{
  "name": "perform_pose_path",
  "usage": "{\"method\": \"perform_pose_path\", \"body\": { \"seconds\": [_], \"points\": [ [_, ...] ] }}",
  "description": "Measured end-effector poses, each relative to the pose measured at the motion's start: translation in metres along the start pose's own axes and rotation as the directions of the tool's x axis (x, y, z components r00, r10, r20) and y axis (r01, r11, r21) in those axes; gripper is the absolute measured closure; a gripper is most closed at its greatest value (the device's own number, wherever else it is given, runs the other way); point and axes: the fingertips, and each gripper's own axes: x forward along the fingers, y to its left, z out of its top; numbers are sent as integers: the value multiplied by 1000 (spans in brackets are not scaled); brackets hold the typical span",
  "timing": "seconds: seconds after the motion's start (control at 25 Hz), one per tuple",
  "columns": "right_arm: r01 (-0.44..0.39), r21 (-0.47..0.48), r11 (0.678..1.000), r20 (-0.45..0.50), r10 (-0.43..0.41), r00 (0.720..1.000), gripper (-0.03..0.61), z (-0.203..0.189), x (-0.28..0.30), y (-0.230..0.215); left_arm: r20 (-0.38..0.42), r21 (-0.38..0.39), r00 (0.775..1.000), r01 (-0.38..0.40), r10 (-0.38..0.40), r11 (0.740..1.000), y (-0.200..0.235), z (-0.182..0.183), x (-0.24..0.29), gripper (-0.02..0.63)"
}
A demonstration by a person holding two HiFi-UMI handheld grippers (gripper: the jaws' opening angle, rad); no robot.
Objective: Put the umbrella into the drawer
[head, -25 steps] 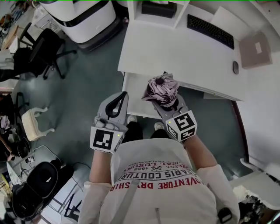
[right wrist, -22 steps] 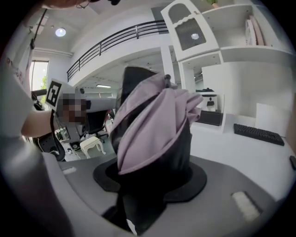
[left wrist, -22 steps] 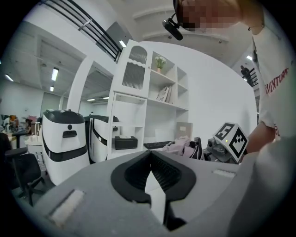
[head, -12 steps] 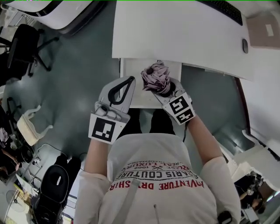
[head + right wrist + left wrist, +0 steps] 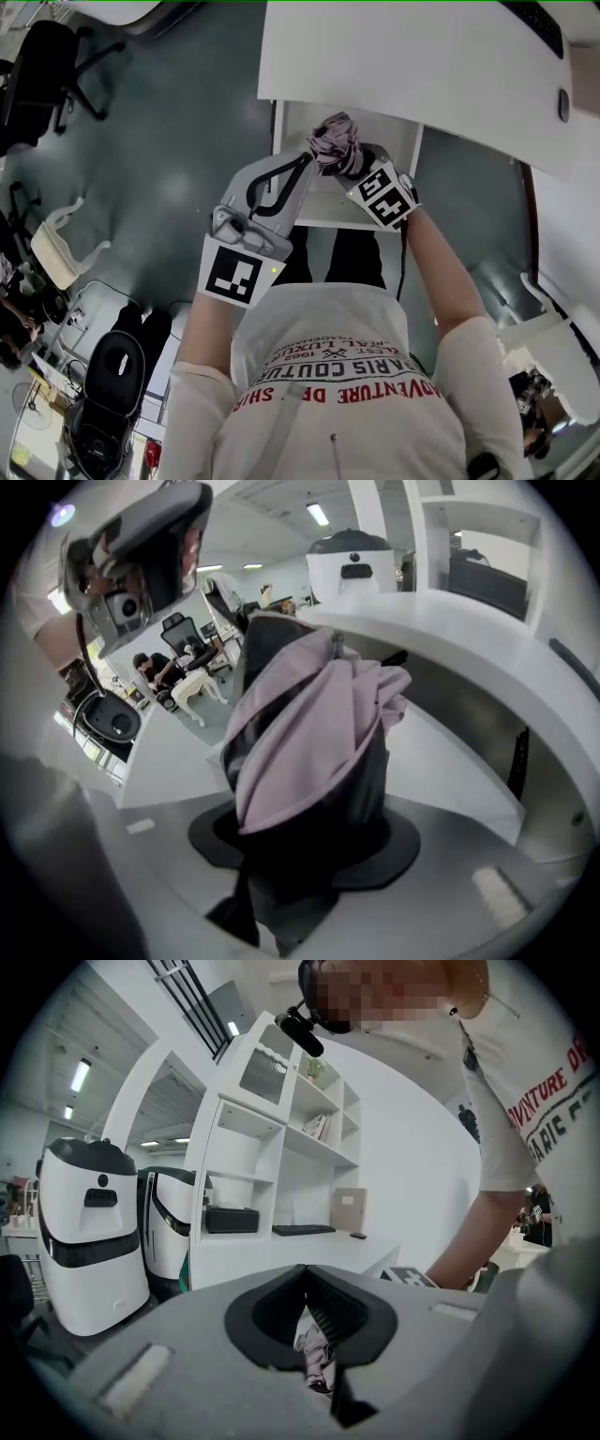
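Presently, right gripper (image 5: 354,167) jaws clamp the folded umbrella (image 5: 333,141) above the open drawer (image 5: 396,141) under the bench (image 5: 422,56); left gripper (image 5: 302,161) jaws closed together, empty, beside it.

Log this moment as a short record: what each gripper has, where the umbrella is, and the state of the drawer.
left gripper: jaws together, nothing held, next to the umbrella
right gripper: shut on the umbrella
umbrella: folded, pink and black, held over the drawer
drawer: open, pulled out from under the desk
desk: white, beyond the drawer
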Motion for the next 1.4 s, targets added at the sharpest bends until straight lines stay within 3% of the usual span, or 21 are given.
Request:
{"method": "perform_pose_path", "body": {
  "seconds": [0.24,0.64,0.8,0.92,1.12,1.32,1.4],
  "points": [
    [-48,-61,997,-132,40,990,371,-33,47,1,-38,-29,999,-6,4,1000,4,-28,-3,607],
    [-55,-27,998,-199,49,979,354,-58,81,-1,-50,-34,998,22,-23,999,0,-41,0,607],
    [-10,101,995,-148,25,989,282,-48,78,-15,-52,-22,998,33,-34,999,1,-37,1,607],
    [12,141,990,-90,0,996,229,-40,71,-25,-54,-18,998,34,-35,999,2,-34,0,606],
    [43,162,986,-49,-36,998,227,-23,44,-26,-44,-24,999,30,-31,999,3,-21,-3,607],
    [52,312,949,92,-85,992,248,23,-5,-28,-19,-27,1000,20,-21,999,6,4,-5,607],
    [95,313,945,151,-148,977,365,40,-29,-31,-11,-19,1000,19,-19,1000,3,15,-7,607]
  ]
}}
